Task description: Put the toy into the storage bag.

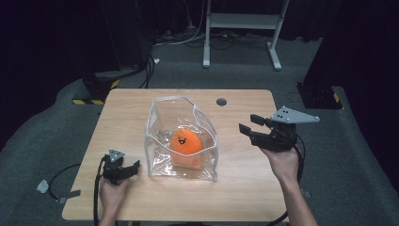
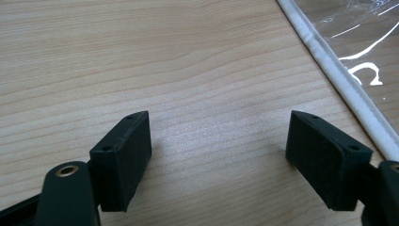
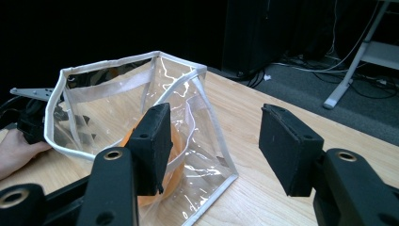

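Inside clear bag (image 1: 160,141): orange plush toy (image 1: 186,144).

We see the light wooden table (image 1: 244,188) lit evenly from above, while the room behind it stays almost black. White glare streaks run over the clear plastic bag with white edging (image 1: 160,141). Under the left gripper's black jaws lie soft, weak shadows. In both gripper views the near jaws look slightly blurred.
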The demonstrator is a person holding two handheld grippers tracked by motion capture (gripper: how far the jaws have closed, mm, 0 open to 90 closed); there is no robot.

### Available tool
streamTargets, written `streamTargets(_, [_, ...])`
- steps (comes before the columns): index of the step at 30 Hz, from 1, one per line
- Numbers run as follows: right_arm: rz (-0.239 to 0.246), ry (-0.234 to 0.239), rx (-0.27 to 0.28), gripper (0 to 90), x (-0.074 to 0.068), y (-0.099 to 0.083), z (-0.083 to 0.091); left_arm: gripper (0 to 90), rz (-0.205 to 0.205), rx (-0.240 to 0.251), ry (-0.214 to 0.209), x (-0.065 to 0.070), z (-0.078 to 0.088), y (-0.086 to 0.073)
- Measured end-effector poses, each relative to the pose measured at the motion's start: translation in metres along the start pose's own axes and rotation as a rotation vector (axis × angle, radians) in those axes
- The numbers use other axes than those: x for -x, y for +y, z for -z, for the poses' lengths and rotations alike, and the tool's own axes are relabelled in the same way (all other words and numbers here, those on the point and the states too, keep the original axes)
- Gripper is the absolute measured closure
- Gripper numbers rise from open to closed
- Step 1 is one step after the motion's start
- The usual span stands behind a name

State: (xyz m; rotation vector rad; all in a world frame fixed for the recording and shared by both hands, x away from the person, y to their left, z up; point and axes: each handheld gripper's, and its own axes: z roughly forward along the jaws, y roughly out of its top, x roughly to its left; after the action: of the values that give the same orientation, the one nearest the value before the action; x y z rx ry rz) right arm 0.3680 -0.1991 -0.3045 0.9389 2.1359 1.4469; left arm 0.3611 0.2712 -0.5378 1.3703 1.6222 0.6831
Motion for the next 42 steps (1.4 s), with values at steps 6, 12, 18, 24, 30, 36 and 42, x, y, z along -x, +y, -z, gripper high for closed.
streamTargets(6, [-0.013, 0.0, 0.005, 44.4, 0.003, -0.005, 0.002, 22.8, 0.0, 0.0, 0.0, 0.0, 0.0, 0.0])
streamTargets(12, [-0.024, -0.002, 0.013, 44.4, 0.006, -0.009, 0.004, 22.8, 0.0, 0.0, 0.0, 0.0, 0.0, 0.0])
streamTargets(18, [-0.038, -0.004, 0.023, 44.4, 0.008, -0.014, 0.009, 22.7, 0.0, 0.0, -0.001, 0.0, 0.0, 0.0])
streamTargets(24, [-0.048, -0.009, 0.029, 44.4, 0.011, -0.019, 0.012, 22.7, -0.001, 0.0, 0.0, 0.0, 0.0, 0.0])
streamTargets(30, [-0.058, -0.013, 0.033, 44.4, 0.012, -0.026, 0.013, 22.8, 0.0, 0.0, 0.0, 0.0, 0.0, 0.0])
streamTargets(36, [-0.066, -0.018, 0.038, 44.4, 0.013, -0.033, 0.014, 22.7, 0.0, 0.0, 0.0, 0.0, 0.0, 0.0])
streamTargets(42, [-0.071, -0.019, 0.044, 44.4, 0.013, -0.037, 0.016, 22.7, 0.0, 0.0, 0.0, 0.0, 0.0, 0.0])
